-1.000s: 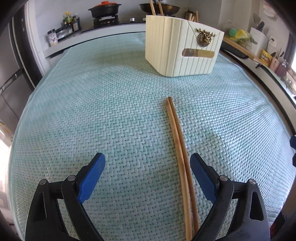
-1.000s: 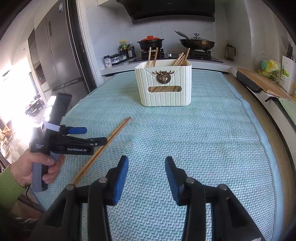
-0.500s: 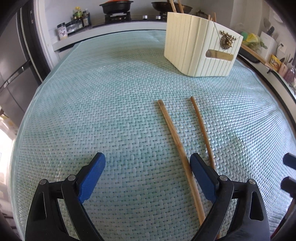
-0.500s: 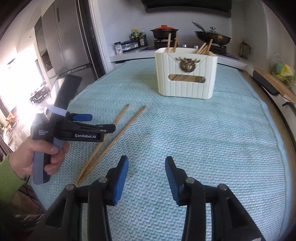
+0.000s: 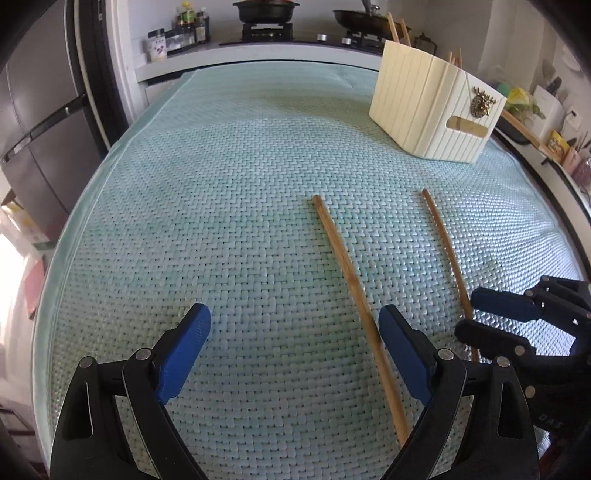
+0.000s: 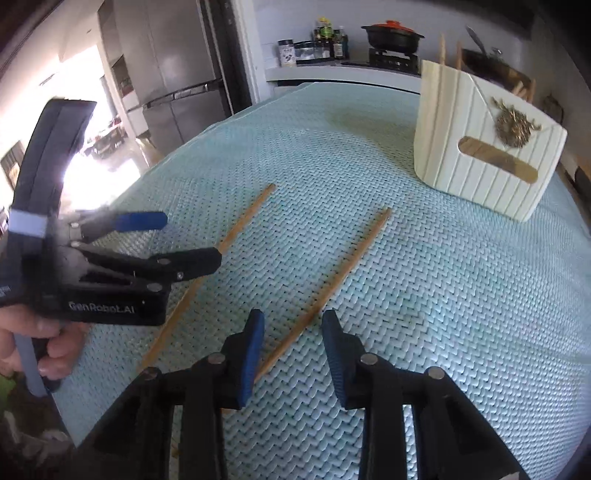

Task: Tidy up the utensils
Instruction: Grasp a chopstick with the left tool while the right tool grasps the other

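Observation:
Two wooden chopsticks lie apart on the teal woven mat. The left chopstick [image 5: 351, 277] [image 6: 236, 229] runs just inside my left gripper's right finger. The right chopstick [image 5: 445, 247] [image 6: 343, 273] lies between the pads of my right gripper [image 6: 293, 343], which is open around its near end. My left gripper [image 5: 295, 339] is open wide and empty. A cream ribbed utensil holder [image 5: 432, 107] [image 6: 484, 147] with a brass deer emblem stands at the far right and holds several chopsticks.
The teal mat [image 5: 221, 184] covers the table. Behind it is a counter with a stove, a black pot [image 5: 266, 9], a pan and spice jars [image 5: 184, 31]. A refrigerator [image 6: 173, 62] stands to the left. A cutting board and clutter are at the right.
The two chopsticks, lying together a second ago, now lie apart. My right gripper has moved left and down over the right chopstick, close to my left gripper.

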The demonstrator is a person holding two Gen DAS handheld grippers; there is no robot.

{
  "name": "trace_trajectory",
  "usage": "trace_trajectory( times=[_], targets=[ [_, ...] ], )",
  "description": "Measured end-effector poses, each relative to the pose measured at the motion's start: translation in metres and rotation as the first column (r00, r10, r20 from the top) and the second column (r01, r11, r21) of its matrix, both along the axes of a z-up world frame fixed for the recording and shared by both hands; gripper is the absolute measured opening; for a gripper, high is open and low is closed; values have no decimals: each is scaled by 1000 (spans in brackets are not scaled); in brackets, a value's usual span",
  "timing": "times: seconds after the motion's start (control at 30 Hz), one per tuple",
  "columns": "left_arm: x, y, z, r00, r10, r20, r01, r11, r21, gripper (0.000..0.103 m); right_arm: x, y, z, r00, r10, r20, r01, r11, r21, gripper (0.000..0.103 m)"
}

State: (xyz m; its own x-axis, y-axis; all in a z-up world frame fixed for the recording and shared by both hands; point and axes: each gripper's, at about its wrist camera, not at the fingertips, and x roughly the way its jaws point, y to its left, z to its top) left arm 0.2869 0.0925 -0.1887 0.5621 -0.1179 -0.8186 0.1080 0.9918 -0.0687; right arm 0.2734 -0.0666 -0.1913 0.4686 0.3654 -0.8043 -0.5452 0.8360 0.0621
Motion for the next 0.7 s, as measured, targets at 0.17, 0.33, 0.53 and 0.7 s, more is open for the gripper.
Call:
trace_trajectory(
  times=[0.17,0.33,0.53,0.7],
  targets=[
    [2,2,0,1000,-10,-2,10,1000,-16,92,-13,-21,4,999,-43,19,44,996,-83,18],
    [15,0,0,1000,-16,-15,16,1000,-21,85,-13,-46,9,996,-90,18,92,991,-98,22],
    [38,-5,2,998,-29,-52,28,1000,-12,79,14,-39,8,998,-58,-10,57,995,-78,22],
    [51,-4,3,996,-39,-81,37,999,-29,78,28,-10,9,998,55,-33,-58,994,-96,24]
  ],
)
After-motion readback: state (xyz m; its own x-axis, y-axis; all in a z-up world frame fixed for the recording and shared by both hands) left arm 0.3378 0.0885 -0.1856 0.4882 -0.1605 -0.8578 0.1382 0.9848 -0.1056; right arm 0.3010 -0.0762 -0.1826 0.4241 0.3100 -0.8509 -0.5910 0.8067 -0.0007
